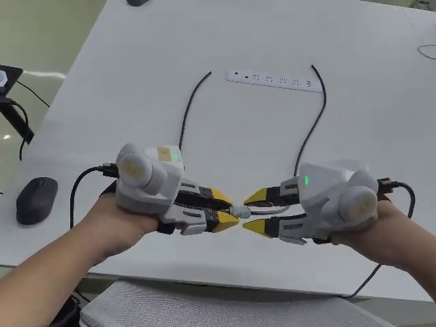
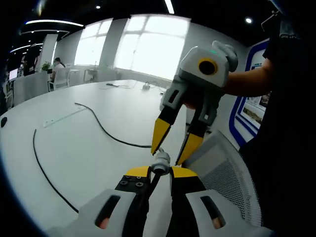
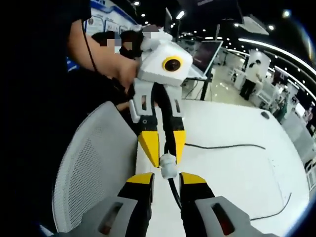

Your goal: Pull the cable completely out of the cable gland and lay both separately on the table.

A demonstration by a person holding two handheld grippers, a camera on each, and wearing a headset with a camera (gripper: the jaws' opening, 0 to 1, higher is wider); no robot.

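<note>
With your left tool (image 1: 234, 211) clamped on the gland (image 1: 240, 211) over the worktop (image 1: 204, 41) edge, and your right tool (image 1: 246, 212) straddling the cable (image 3: 173, 190), grip impossible to tell, a loose pull may slip and drop both

Office, white desk (image 1: 354, 136), mouse (image 1: 36, 199), mesh chair (image 3: 84, 168)

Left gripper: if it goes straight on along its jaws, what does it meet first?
The left gripper would meet the cable gland first; it sits right at the jaw tips. Just beyond, the right gripper faces it head-on, yellow jaws either side of the gland. The gap between the grippers is hard to judge.
</note>
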